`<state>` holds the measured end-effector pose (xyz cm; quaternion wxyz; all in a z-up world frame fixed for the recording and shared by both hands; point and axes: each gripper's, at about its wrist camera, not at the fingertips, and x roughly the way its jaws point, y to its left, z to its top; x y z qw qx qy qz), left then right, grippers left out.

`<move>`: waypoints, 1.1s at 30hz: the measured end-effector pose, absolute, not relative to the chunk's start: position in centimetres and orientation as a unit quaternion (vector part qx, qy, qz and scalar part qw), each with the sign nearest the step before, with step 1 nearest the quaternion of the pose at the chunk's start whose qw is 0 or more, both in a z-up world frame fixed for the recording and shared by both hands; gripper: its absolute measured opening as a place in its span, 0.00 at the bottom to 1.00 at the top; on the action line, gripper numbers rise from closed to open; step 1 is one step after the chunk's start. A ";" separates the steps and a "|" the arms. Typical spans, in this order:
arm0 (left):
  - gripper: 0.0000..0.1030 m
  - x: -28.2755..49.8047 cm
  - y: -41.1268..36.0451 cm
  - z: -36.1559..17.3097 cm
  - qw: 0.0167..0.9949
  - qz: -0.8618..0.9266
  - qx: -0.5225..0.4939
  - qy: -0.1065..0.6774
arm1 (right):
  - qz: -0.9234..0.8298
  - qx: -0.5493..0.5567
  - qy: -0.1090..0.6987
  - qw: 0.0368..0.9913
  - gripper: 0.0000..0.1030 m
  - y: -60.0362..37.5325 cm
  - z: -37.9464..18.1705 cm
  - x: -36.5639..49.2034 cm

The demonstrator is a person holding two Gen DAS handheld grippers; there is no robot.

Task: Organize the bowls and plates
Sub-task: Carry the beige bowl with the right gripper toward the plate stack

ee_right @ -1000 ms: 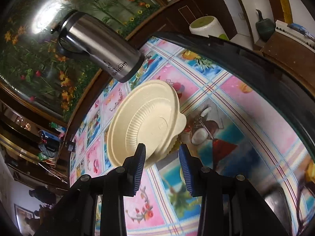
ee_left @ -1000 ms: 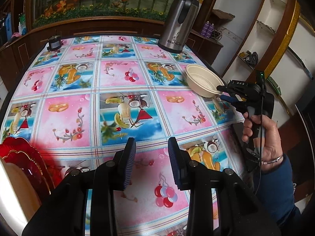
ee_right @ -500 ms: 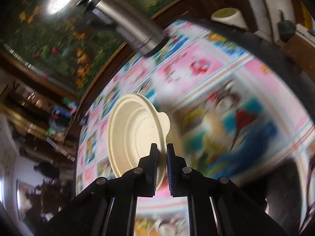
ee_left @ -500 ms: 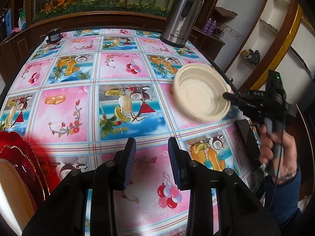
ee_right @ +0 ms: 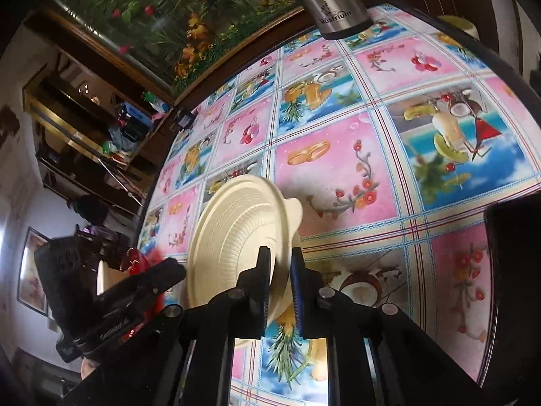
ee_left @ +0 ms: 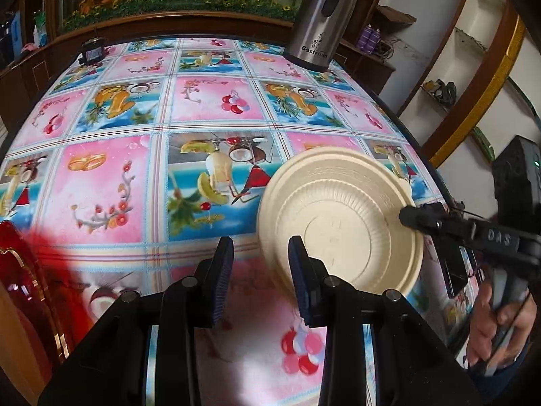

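Right claw [ee_right: 281,289] clamped on rim of cream ribbed disposable bowl [ee_left: 341,218], jaws having just eased slightly; bowl tilted, lifted above fruit-print tabletop [ee_left: 209,101]. Left claw [ee_left: 260,279] partly open, empty (red plates [ee_left: 20,284] beside).

The tall shiny steel flask [ee_left: 321,17] at the far end of the bench has "Bostrium" in dark letters near its bottom. The black right tongs [ee_left: 410,218] have "DAS" in pale letters on the side.
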<state>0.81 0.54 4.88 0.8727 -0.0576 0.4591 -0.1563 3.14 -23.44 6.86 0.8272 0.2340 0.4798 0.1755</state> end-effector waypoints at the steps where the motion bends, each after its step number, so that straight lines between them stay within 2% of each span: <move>1: 0.28 1.0 0.4 4.6 0.873 -0.158 -0.056 0.459 | 0.172 0.226 0.479 0.831 0.14 -23.2 6.8 3.3; 3: 0.17 1.4 0.1 3.9 0.869 -0.160 -0.056 0.465 | 0.161 0.210 0.476 0.838 0.16 -22.8 6.9 3.1; 4: 0.14 1.4 0.0 3.7 0.867 -0.166 -0.061 0.466 | 0.159 0.204 0.474 0.842 0.20 -22.6 6.9 2.8; 7: 0.14 0.9 -0.3 3.5 0.870 -0.171 -0.058 0.459 | 0.149 0.181 0.464 0.854 0.28 -22.6 7.2 1.6; 11: 0.14 0.3 -0.8 3.5 0.873 -0.180 -0.049 0.450 | 0.135 0.175 0.455 0.863 0.30 -23.0 7.1 0.5; 14: 0.15 0.3 -1.0 3.3 0.874 -0.178 -0.044 0.450 | 0.134 0.183 0.450 0.864 0.25 -23.2 6.6 0.3; 15: 0.15 0.2 -1.1 3.2 0.873 -0.181 -0.045 0.450 | 0.135 0.187 0.451 0.862 0.15 -23.2 6.4 0.3; 16: 0.15 0.0 -1.2 3.3 0.875 -0.179 -0.041 0.447 | 0.134 0.192 0.452 0.861 0.14 -23.2 6.2 0.2; 33: 0.15 -6.2 0.0 5.2 0.928 -0.108 0.051 0.352 | 0.152 0.170 0.429 0.874 0.12 -19.6 6.4 -3.5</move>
